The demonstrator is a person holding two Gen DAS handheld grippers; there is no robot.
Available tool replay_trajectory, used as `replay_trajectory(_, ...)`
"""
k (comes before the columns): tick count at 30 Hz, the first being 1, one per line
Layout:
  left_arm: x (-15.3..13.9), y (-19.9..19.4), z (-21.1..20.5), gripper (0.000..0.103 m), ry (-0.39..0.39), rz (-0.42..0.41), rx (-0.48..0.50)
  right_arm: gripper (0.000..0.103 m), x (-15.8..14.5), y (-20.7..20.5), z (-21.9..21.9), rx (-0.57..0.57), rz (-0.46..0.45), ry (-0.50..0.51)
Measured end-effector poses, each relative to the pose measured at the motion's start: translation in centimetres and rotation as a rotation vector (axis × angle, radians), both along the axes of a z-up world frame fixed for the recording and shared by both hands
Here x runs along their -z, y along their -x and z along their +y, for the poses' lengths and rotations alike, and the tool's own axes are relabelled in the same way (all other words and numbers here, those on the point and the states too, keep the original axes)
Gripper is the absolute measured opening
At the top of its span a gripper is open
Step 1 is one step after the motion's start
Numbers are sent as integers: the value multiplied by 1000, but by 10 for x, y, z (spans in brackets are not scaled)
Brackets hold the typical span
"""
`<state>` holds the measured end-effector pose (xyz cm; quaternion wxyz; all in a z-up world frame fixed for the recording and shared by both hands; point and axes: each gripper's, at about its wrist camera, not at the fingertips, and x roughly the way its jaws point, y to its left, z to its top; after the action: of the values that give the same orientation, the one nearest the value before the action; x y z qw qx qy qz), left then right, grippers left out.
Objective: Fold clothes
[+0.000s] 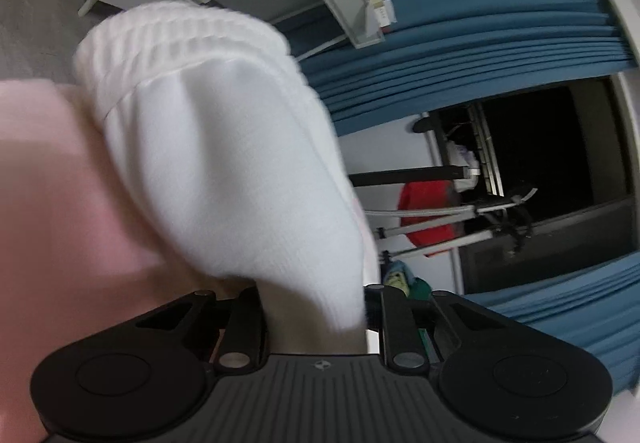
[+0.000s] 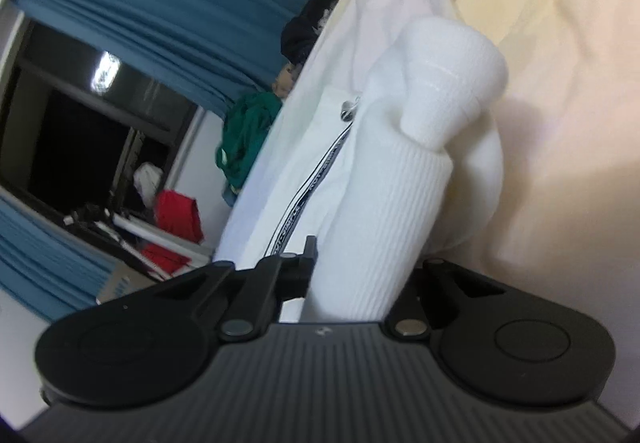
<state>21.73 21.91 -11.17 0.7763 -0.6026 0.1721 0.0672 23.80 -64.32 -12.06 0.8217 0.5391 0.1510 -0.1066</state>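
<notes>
Left gripper (image 1: 316, 307): closed on a bunched fold of the white jacket (image 1: 224, 163), cloth filling the gap between the jaws. Lifts that fold clear of the pink bedsheet (image 1: 48, 183), with a ribbed band (image 1: 180, 31) flopping over at the far end.

Right gripper (image 2: 352, 275): pinches a ribbed sleeve cuff (image 2: 384, 211) between the jaws, right at the mouth. Just beyond, a second cuff (image 2: 452, 83) rests against the first. Alongside runs the jacket front with its printed zip tape (image 2: 312, 183) and metal zip pull (image 2: 348, 109), all lying over the pale bedspread (image 2: 560, 43).

Likely risks from here:

- Slipping out. Thick, springy rib knit, held near its edge on the right; probably pulls free under a sharp tug.
- Grabbing too many layers. Impossible to tell how many plies sit in the left clamp; an extra layer caught there probably drags the body along and spoils the fold line.
- Uneven tension. Pulling the two grips apart at different heights probably twists the sleeve and skews the fold.
- Snagging. Zip pull close to the held cuff; may catch the knit when laid across.
- Poor sight. Both views blurred and largely blocked by cloth, so hard to judge where the landing spot on the bed lies.
</notes>
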Motion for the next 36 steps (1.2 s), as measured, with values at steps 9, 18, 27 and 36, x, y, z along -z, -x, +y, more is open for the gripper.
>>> replay_trajectory(9, -30, 93, 24, 20, -2, 81, 83, 12, -10, 84, 6, 14, 80, -130)
replay_trajectory(18, -13, 144, 42, 23, -8, 233, 112, 13, -13, 134, 12, -37, 160, -147)
replay_trajectory(27, -3, 150, 38, 44, -93, 297, 122, 15, 12, 145, 6, -43, 140, -305)
replay_trajectory(36, -25, 155, 24, 55, -185, 347, 141, 14, 3, 127, 5, -59, 119, -175)
